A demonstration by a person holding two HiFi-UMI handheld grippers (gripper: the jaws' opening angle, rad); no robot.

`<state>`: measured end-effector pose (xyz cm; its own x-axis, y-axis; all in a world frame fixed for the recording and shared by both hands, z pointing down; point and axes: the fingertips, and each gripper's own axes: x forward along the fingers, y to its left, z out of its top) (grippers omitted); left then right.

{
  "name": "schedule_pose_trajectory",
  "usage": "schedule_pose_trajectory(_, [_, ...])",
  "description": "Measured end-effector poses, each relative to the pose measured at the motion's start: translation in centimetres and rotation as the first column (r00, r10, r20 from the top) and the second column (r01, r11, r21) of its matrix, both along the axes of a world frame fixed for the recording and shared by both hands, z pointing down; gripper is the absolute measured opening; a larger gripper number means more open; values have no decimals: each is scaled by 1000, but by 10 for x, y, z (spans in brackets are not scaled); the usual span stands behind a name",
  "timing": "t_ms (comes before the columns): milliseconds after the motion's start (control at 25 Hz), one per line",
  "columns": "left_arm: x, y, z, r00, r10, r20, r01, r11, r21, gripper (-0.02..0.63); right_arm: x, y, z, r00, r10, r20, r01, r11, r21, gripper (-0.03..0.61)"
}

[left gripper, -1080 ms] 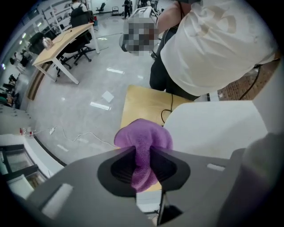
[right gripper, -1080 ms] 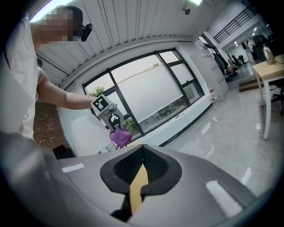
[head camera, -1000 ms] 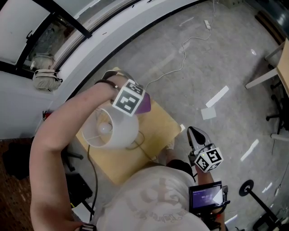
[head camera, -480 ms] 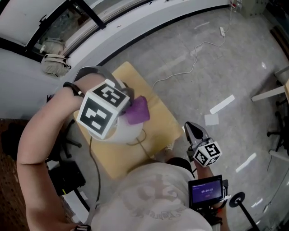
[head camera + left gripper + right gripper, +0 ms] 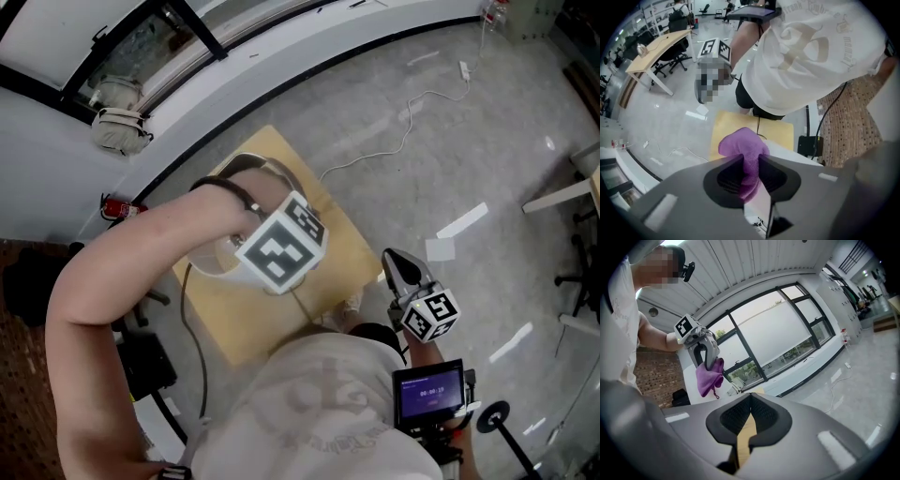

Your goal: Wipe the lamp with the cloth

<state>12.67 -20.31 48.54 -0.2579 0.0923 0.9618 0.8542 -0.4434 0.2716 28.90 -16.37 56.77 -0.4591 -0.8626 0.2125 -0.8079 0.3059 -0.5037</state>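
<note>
My left gripper (image 5: pixel 750 158) points steeply down and is shut on a purple cloth (image 5: pixel 743 145), which bulges out past the jaw tips. Just below it lies the white lamp shade (image 5: pixel 787 151). In the head view the left gripper's marker cube (image 5: pixel 281 251) hides the cloth, and the lamp shade (image 5: pixel 208 265) shows beside the forearm on the small wooden table (image 5: pixel 333 258). My right gripper (image 5: pixel 394 261) hangs off the table's right edge, shut and holding nothing. From the right gripper view the cloth (image 5: pixel 710 377) dangles from the left gripper.
A black cord runs from the lamp down the table's left side. A white cable (image 5: pixel 412 108) and pale tape strips (image 5: pixel 459 223) lie on the grey floor. A red extinguisher (image 5: pixel 117 206) and a black box (image 5: pixel 141 361) sit to the left.
My left gripper has swung with the cloth over the lamp shade toward the table's near right side, so the cube now hides the cloth in the head view. The right gripper has barely moved.
</note>
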Motion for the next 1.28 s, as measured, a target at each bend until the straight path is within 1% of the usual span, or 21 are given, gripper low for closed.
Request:
schedule_pose_trajectory(200, [5,5,33,997,64,53,-67,997,50,85,5,33,6,997,69,17,-69,998,-12,14])
schedule_pose_trajectory(280, [7,8,47,995,79,69,-83,995,58,84,6,44,8,996,90,15,-90,996,-15,15])
schedule_pose_trajectory(360, [10,12,62,994,79,70,-83,995,62,86,7,54,8,993,115,15,-115,993,-14,14])
schedule_pose_trajectory(440, [12,16,70,995,79,56,-83,994,75,86,7,64,6,990,140,19,-140,990,-6,14])
schedule_pose_trajectory(520, [21,20,64,998,67,5,-67,993,98,86,9,75,3,988,156,17,-156,988,1,14])
schedule_pose_trajectory(600, [40,20,42,995,23,-97,-12,993,116,86,13,86,2,985,171,12,-171,985,4,15])
schedule_pose_trajectory(640, [51,20,27,987,-8,-162,28,992,120,86,14,91,2,984,178,11,-178,984,5,15])
schedule_pose_trajectory(680, [60,20,10,972,-43,-231,71,991,116,86,15,95,2,983,182,10,-182,983,6,15])
schedule_pose_trajectory(760, [71,19,-23,926,-118,-358,162,982,97,86,14,102,2,983,182,8,-182,983,8,15])
schedule_pose_trajectory(840, [72,18,-54,867,-182,-465,251,964,91,86,10,106,1,985,171,4,-171,985,14,15])
schedule_pose_trajectory(920, [64,13,-80,806,-215,-551,327,938,113,86,5,109,-3,988,153,-2,-153,988,25,14])
schedule_pose_trajectory(1040, [40,-1,-106,735,-238,-635,424,892,156,86,-4,110,-12,993,119,-11,-118,992,42,15])
schedule_pose_trajectory(1160, [13,-17,-123,657,-286,-697,529,834,157,87,-18,109,-18,996,85,-23,-84,995,52,15])
schedule_pose_trajectory(1240, [-2,-20,-133,593,-317,-740,598,789,142,87,-27,109,-21,997,65,-31,-63,996,55,14])
schedule_pose_trajectory(1280, [-7,-17,-138,554,-333,-763,634,763,127,87,-30,110,-22,998,56,-35,-54,997,56,14])
